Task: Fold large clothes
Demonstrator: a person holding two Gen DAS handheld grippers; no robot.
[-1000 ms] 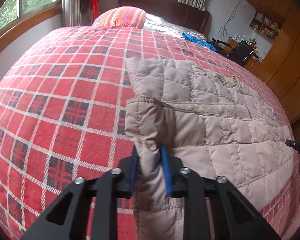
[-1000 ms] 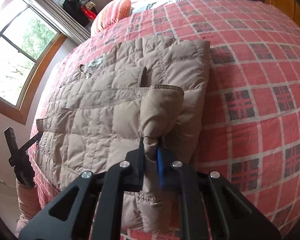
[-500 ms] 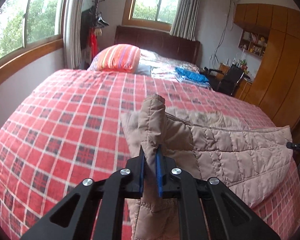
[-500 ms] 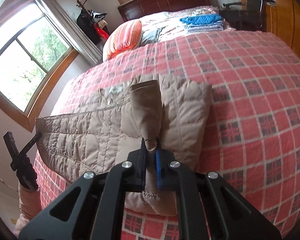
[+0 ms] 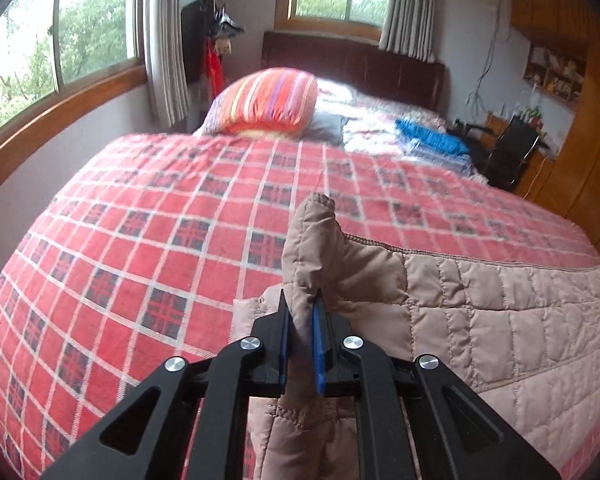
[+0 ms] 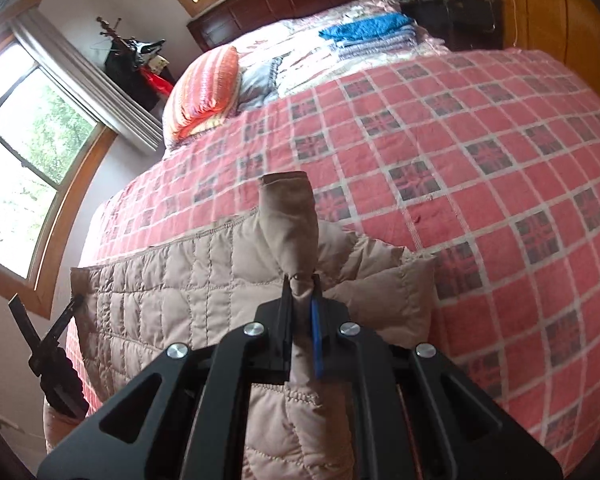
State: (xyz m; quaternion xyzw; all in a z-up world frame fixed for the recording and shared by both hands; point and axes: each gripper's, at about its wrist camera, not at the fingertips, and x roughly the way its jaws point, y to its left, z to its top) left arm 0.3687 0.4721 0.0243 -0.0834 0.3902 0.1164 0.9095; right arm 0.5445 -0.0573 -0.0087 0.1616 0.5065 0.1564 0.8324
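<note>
Change since a second ago: both tools have come up off the bed, and the jacket edge that lay flat is now raised into a standing fold.
Left tool [image 5: 300, 312]: jaws closed on a bunched corner of the jacket [image 5: 480, 320], blue pads pressed to the fabric on both sides; a tuft of cloth sticks up past the tips.
Right tool [image 6: 302, 298]: also clamped on a pinch of the jacket [image 6: 172, 292], a sleeve-like tube of cloth standing upright above the tips; only one blue pad shows, the other is hidden by fabric.
Jacket position: beige, quilted, stretched taut between the two tools at the near edge of the bed, its lower part hanging out of view below the tools.
Other tool in view: in the right wrist view the left tool [image 6: 52, 344] appears at the jacket's far corner; in the left wrist view only a dark tip at the right border shows.
Open room: red checked bedspread [image 5: 160, 220] lies bare beyond the jacket, well up to the striped pillow [image 5: 268, 100] and folded blue cloth [image 6: 368, 26].
Edges: wall and window sill close along the bed's left side; wooden wardrobe [image 5: 592, 152] along the right.
Hard to make out: far bedspread is motion-blurred.
</note>
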